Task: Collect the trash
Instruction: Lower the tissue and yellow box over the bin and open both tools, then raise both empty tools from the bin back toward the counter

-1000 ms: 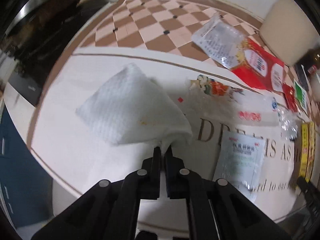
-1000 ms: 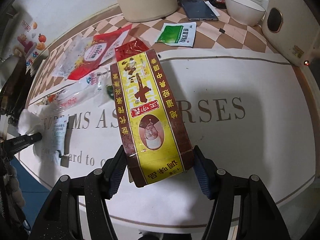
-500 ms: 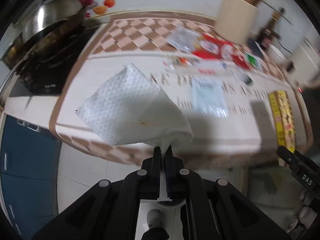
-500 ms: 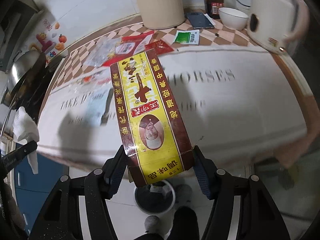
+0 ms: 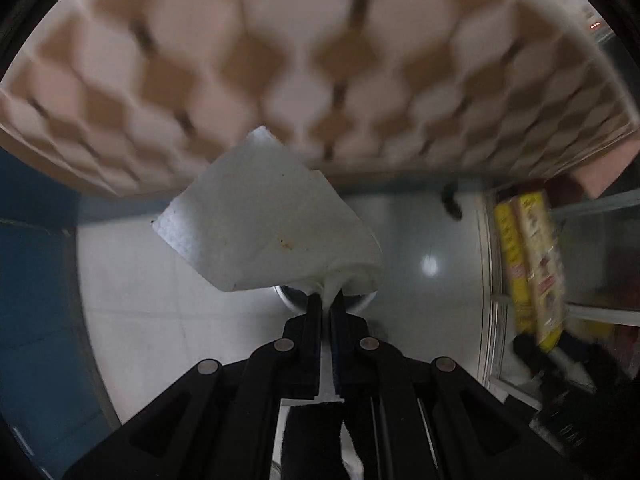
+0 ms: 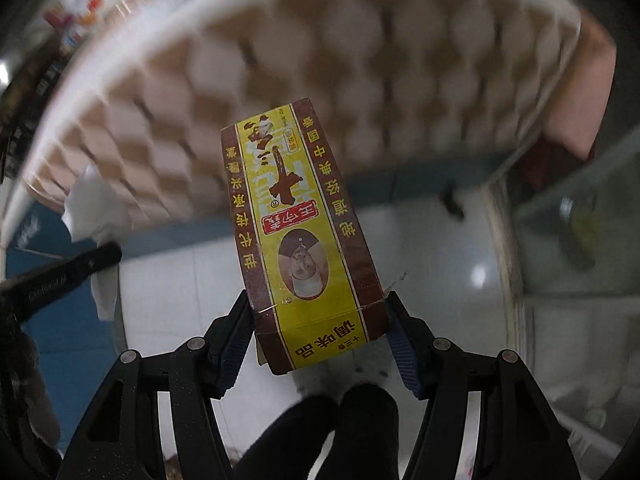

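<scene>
Our left claw (image 5: 325, 300) pinches a paper towel (image 5: 264, 224); our right claw (image 6: 320, 320) clamps a yellow seasoning box (image 6: 296, 220), the checkered worktop (image 5: 320, 60) edge just beyond, pale floor (image 5: 160, 300) below.

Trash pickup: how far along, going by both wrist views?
Done: two pieces are picked up. In hand: the left gripper is shut on the paper towel, and the right gripper clamps the seasoning box; both are off the counter edge, over the tiled floor. A round rim under the towel may be a bin. Left: dropping both. The countertop is out of view.
</scene>
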Motion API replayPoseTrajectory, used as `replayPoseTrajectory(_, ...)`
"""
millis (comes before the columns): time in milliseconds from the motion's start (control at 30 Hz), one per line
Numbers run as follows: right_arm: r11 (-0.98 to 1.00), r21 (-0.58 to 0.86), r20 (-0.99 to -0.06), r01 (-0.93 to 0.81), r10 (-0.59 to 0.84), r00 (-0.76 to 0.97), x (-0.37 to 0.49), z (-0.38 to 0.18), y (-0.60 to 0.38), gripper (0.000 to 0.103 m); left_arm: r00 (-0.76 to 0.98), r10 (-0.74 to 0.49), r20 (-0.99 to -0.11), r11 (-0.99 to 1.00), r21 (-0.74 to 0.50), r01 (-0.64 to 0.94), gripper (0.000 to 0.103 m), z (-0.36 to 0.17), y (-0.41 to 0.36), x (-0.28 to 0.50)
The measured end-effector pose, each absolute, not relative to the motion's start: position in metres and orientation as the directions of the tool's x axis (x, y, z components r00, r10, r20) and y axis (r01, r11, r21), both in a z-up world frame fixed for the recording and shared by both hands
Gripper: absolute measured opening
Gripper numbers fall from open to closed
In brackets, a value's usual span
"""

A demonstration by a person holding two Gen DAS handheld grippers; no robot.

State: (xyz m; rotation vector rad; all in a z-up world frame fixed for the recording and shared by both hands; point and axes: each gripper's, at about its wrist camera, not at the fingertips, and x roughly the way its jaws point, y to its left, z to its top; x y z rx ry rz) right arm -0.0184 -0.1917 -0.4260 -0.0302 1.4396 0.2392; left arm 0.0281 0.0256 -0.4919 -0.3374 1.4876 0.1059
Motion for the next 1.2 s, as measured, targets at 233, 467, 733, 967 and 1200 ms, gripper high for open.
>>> replayPoseTrajectory(233,0.974,0.132,-0.988,-0.184,0.115,-0.101,-0.051,-0.628,-0.186,0.065,-0.084,-0.260,-0.962,0.918,-0.219,-0.331,0.003,-0.692,0.023,0.036)
replayPoseTrajectory(467,0.965,0.134,-0.970,-0.224,0.082,-0.230,-0.059,-0.783,-0.174,0.065,-0.177,-0.348,-0.921,0.888,-0.263,-0.377,0.009,-0.801,0.019,0.037)
replayPoseTrajectory(733,0.958,0.119,-0.973,-0.260,0.060,-0.223,-0.045,-0.811,-0.170,0.103,-0.103,-0.263,-0.959,0.894,-0.202,-0.399,0.103,-0.784,0.037,0.029)
replayPoseTrajectory(967,0.973,0.067,-0.990,-0.219,0.037,-0.138,-0.028,-0.756,-0.188,0.103,-0.003,-0.026,-1.000,0.923,-0.023,-0.383,0.103,-0.703,0.047,0.015)
replayPoseTrajectory(1200,0.980,0.038,-0.997,-0.193,0.025,-0.070,-0.028,-0.651,-0.195,0.103,0.032,0.084,-0.996,0.914,0.064,-0.401,0.103,-0.594,0.053,-0.021)
